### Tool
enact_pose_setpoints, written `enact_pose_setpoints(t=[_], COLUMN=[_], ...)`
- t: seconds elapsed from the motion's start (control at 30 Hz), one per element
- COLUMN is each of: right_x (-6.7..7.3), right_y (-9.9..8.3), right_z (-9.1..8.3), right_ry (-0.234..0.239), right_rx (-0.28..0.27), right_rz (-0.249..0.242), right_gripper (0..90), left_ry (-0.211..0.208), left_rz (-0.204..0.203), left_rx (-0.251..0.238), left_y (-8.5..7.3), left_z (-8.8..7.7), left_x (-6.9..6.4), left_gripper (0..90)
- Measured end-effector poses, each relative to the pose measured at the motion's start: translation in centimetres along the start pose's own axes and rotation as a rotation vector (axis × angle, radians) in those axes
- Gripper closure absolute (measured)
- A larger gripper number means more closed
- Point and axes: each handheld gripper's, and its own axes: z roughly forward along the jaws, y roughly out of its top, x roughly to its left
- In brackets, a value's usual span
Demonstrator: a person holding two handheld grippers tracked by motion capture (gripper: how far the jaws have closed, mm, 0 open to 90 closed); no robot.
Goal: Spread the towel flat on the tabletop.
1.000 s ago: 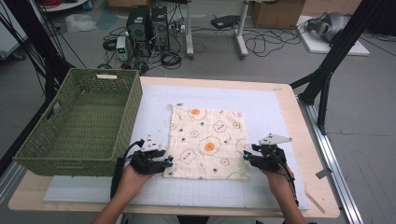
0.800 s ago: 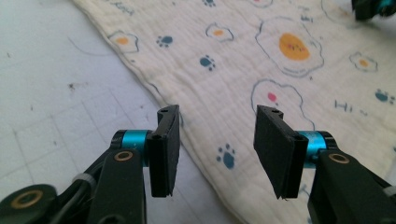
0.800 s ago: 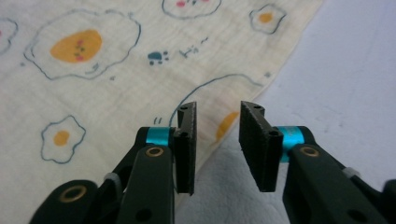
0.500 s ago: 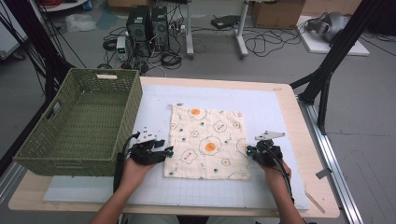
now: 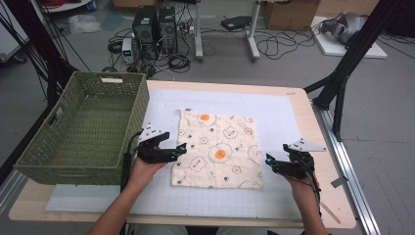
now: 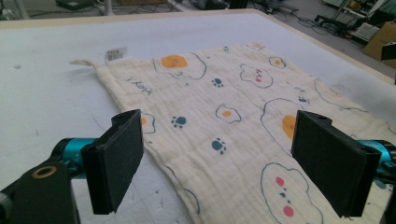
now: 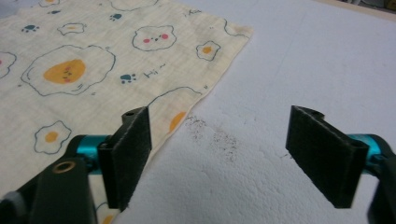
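Now both my tongs have just sprung wide and hold nothing: a second ago they sat at the cloth's near corners, and since then each has drawn outward off its side edge. My left tongs [image 5: 182, 147] point right from a level forearm beside the cloth's left edge; my right tongs [image 5: 268, 160] point left, just off its right edge. The cloth [image 5: 218, 149] lies flat on the white worktop [image 5: 274, 112], soft crinkled cream fabric printed with fried eggs and paw marks. Left of it sits a green woven basket [image 5: 80, 132].
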Motion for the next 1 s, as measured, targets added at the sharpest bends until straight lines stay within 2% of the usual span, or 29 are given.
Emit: enact_pose_setpoints(t=[0.13, 0.3, 0.33, 0.4, 0.47, 0.63, 1.0], right_x=[-0.1, -0.1, -0.1, -0.2, -0.3, -0.4, -0.4], right_y=[0.0, 0.1, 0.1, 0.1, 0.1, 0.2, 0.2], right_z=[-0.2, -0.4, -0.4, -0.4, -0.3, -0.6, -0.4], right_ry=[0.038, 0.059, 0.057, 0.049, 0.043, 0.047, 0.032], right_rx=[-0.016, -0.013, -0.018, -0.015, -0.012, -0.034, -0.030], right_rz=[-0.010, -0.057, -0.063, -0.058, -0.053, -0.047, -0.031], right_gripper=[12.3, 11.6, 11.6, 11.6, 11.7, 11.6, 11.6], left_ry=[-0.024, -0.033, -0.034, -0.043, -0.053, -0.042, -0.037], left_rz=[0.005, 0.032, 0.021, -0.004, -0.003, 0.012, 0.010], left_rx=[-0.035, -0.024, -0.035, -0.050, -0.054, -0.022, -0.025], left_y=[0.1, 0.1, 0.0, 0.0, 0.0, -0.3, -0.4], left_z=[-0.3, -1.0, -1.2, -1.5, -1.5, -1.2, -1.4], left_x=[0.2, 0.1, 0.2, 0.2, 0.1, 0.0, 0.2], left_gripper=[17.4, 17.8, 18.0, 18.0, 17.9, 17.9, 18.7])
